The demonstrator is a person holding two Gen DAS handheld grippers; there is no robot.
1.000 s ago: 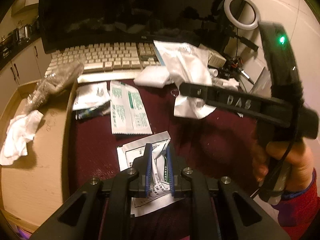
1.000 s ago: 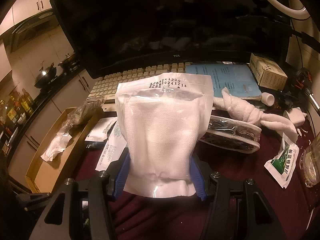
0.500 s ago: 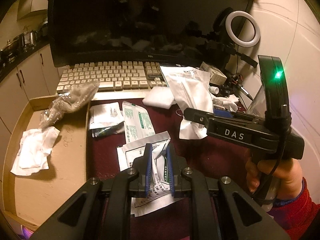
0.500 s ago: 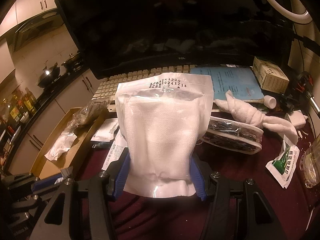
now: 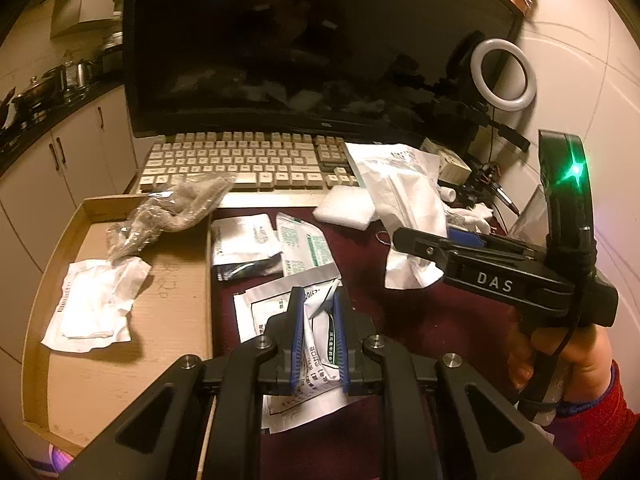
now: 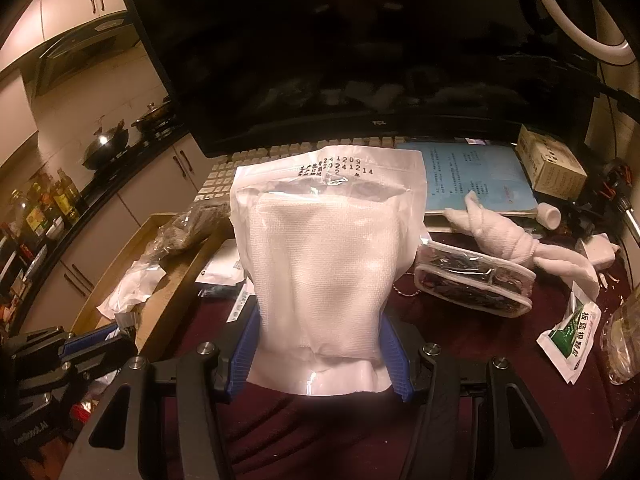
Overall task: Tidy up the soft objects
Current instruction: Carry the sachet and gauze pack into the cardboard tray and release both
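Right gripper [image 6: 320, 344] first, with the bigger load: we've got its jaws about half spread, blue pads pressing both sides of a gauze pouch [image 6: 324, 264] held upright above the maroon tabletop [image 6: 440, 344]; left gripper [image 5: 316, 336] is nearly pressed together, pinching a thin crumpled sachet [image 5: 318, 320] just over the loose packets. Risks, biggest down: the slick pouch film could slide out under a soft squeeze; the cardboard tray [image 5: 100, 376] rim could snag it; the sachet, caught only by a fold, could tear or slip free.

Glossy plastic pouch [image 6: 324, 264], woven gauze inside.
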